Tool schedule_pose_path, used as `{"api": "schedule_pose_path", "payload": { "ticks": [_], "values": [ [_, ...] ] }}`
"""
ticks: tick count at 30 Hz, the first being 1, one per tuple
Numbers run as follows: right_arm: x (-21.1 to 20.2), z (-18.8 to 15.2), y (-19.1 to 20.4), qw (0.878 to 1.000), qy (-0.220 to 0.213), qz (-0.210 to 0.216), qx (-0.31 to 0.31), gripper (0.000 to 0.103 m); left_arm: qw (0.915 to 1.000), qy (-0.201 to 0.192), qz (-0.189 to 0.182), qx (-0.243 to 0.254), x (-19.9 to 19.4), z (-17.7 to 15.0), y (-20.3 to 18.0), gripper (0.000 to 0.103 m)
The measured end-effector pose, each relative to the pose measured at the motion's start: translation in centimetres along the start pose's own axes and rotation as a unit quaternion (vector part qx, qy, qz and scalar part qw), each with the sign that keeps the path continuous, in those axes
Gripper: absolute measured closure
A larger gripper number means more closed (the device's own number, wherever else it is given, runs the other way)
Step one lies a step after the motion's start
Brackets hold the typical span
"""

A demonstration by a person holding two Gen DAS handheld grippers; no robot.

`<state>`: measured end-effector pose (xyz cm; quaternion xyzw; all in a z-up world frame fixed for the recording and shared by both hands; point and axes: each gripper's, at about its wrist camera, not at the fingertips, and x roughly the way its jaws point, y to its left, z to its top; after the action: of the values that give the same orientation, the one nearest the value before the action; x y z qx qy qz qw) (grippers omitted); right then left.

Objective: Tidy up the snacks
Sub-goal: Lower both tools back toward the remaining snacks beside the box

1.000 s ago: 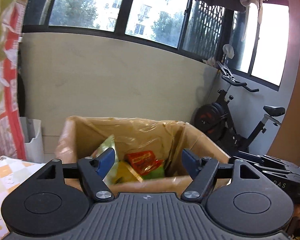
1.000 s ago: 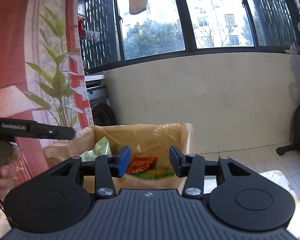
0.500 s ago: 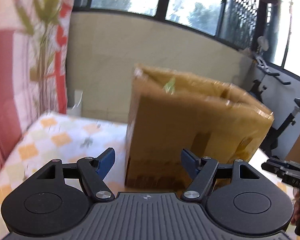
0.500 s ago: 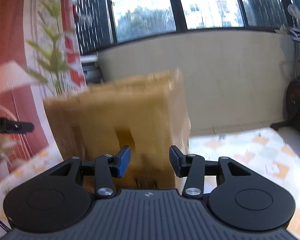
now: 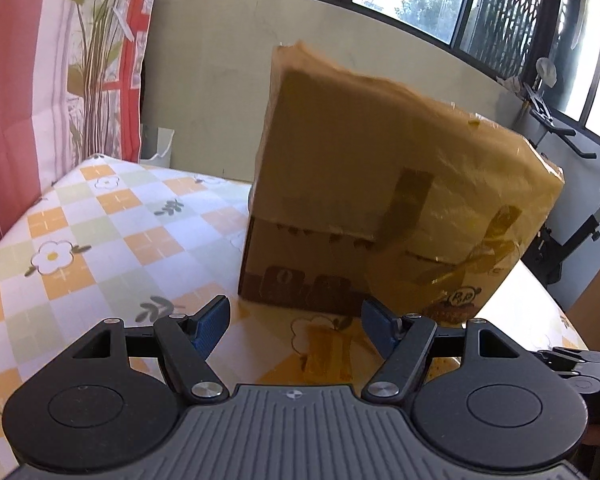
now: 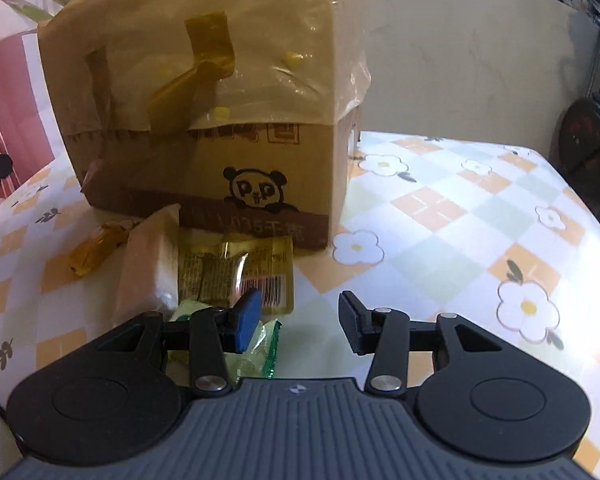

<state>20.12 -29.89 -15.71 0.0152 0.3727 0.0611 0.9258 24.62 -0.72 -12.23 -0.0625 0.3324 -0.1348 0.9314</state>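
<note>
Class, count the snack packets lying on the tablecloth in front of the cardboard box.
4: an amber wrapped sweet at left, a tan pouch, a yellow barcoded packet, and a green packet by the right gripper. Others may be hidden.

Box logo: a panda face with the letters "P&P" on the cardboard box (image 6: 260,128), low on its front
Box strip: digits reading about "035" on the brown band under the panda; the remaining characters are unreadable
Yellow snack packet (image 6: 236,272): barcode and fine print, too small to read
</note>
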Motion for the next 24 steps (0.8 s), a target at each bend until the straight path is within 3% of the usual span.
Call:
{"api": "schedule_pose_path", "payload": {
  "ticks": [8,11,19,24],
  "values": [
    [-2.1,-1.5,1.1,0.998,0.027,0.050,-0.015,0.056,0.9997,0.022,-0.002,-0.007,0.5,-2.0,-0.2,0.029],
    [-2.6,-1.4,1.8,0.997,0.006,0.072,-0.028,0.055,0.9996,0.028,0.000,0.000,0.6,-2.5,-0.5,0.029],
    [-0.2,-1.4,4.8,0.991,0.032,0.112,-0.071,0.050,0.9993,0.038,0.001,0.002,0.7,-3.4,-0.8,0.029],
    [0.3,-1.6,4.3,0.992,0.025,0.104,-0.060,0.061,0.9990,0.044,0.002,0.004,1.0,-3.8,-0.8,0.029]
  ]
}}
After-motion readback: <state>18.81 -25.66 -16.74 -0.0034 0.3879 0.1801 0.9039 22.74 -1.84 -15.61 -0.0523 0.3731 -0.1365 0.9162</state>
